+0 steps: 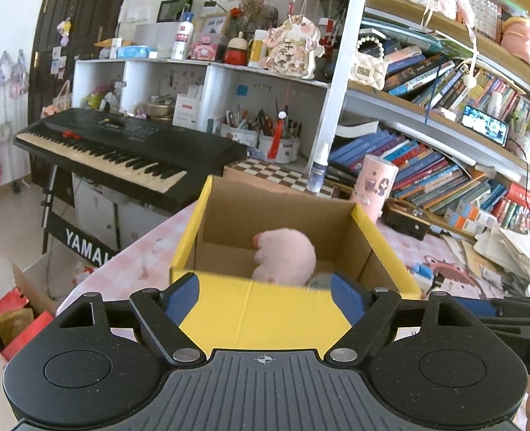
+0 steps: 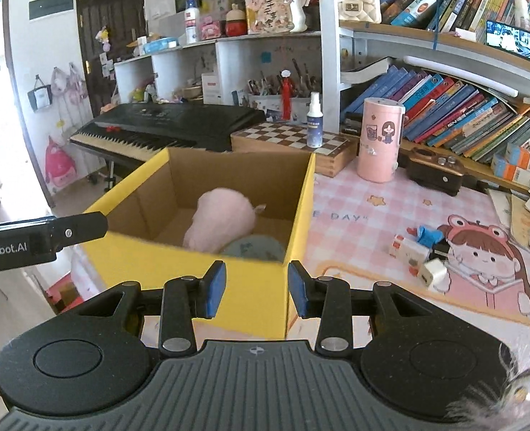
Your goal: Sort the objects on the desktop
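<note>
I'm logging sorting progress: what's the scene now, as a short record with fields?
box: yellow box, open top, on the pink mat
in box: pink plush; grey round thing beside it, unclear what
still on mat: small white and blue items, right of the box
left tongs: open, at the box's near wall, nothing held
right tongs: narrow gap, at the box's near corner, nothing held

A plush toy [image 2: 221, 215] lies in the cardboard box [image 2: 243, 287] at frame centre; small chargers [image 2: 419, 258] lie on the bench [image 2: 372, 222] to its right.
</note>
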{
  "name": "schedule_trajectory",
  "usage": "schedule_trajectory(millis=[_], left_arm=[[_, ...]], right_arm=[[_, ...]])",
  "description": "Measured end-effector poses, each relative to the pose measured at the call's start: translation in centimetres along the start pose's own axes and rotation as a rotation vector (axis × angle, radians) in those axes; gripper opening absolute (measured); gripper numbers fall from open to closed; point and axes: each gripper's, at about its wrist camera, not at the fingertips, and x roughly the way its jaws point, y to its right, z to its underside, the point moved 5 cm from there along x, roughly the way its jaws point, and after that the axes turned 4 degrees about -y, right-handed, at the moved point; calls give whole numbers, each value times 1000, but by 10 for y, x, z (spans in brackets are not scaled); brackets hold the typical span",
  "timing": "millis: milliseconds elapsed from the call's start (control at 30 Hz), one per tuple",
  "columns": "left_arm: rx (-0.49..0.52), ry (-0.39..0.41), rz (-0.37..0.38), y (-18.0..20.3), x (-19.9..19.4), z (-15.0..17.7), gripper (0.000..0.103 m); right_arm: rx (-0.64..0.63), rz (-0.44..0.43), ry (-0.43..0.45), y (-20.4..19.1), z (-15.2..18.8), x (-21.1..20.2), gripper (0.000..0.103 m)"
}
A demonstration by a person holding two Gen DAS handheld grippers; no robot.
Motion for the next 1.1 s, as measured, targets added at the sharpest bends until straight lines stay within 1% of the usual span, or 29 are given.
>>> schedule_trajectory(millis=[267,400,600,767,867,967,1100], left_arm=[[25,-31,-1,-4,-27,25,83],[42,-48,4,-4,-40,37,83],[33,-93,39,-4,-52,57,83],[44,-124,62,2,-58,70,83],[64,-136,65,7,-62,76,84],[78,-146,69,11,-65,81,86],[85,-158,82,16,-65,85,86]], right_arm=[[-4,-7,-24,-25,34,-23,36],[0,-12,-51,-35,51,-32,37],[10,-13,-71,-44,73,-47,38],[13,8,-77,-50,85,-60,42],[11,26,-82,-51,90,-64,46],[11,32,-88,-52,95,-69,47],[6,43,-103,-53,102,-73,48]])
